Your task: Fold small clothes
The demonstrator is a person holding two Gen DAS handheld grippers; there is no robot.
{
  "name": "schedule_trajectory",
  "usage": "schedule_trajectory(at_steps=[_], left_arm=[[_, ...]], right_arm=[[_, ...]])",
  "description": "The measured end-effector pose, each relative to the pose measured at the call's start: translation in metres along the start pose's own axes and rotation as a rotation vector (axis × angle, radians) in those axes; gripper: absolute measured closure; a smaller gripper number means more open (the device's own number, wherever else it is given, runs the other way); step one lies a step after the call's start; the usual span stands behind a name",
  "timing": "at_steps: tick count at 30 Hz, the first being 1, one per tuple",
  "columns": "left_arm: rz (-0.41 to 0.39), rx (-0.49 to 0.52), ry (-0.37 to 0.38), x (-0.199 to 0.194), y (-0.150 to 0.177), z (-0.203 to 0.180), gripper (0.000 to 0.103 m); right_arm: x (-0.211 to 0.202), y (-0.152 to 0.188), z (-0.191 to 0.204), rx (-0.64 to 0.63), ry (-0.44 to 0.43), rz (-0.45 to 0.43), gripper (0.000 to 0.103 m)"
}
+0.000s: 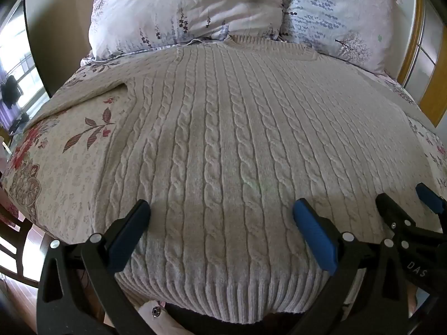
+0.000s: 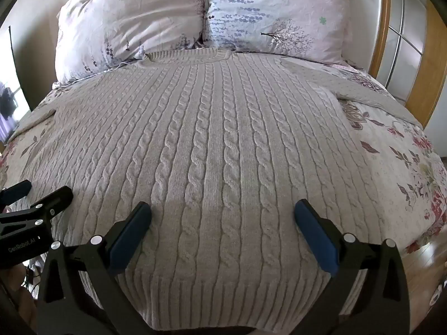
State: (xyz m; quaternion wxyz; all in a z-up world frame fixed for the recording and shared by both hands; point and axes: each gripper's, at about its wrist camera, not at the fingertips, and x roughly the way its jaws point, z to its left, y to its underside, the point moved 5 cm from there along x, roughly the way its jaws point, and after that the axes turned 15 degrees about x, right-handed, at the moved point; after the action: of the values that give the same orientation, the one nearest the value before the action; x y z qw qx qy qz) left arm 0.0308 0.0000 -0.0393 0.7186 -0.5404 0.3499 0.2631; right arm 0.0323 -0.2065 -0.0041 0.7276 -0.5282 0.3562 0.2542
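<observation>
Hovering my left gripper (image 1: pixel 220 209) and right gripper (image 2: pixel 222 209), both spread wide and empty, over the sweater (image 1: pixel 237 139) lying flat mid-frame; no fold made yet.

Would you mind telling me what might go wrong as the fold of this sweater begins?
1. The sweater is thick cable knit, so an open claw may pinch only the top layer at the hem.
2. The left claw and right claw hover close together; they might collide.
3. The collar touches the pillows, which could snag a fold.
</observation>
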Motion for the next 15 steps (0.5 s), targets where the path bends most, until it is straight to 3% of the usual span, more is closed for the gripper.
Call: schedule_trajectory(at_steps=[15], left_arm=[[-0.003,0.001,-0.002,-0.0001,-0.0001,0.0000,0.002]], right_arm=[[0.0007,-0.0001,-0.0003,-0.001,0.002,0.003,0.001]])
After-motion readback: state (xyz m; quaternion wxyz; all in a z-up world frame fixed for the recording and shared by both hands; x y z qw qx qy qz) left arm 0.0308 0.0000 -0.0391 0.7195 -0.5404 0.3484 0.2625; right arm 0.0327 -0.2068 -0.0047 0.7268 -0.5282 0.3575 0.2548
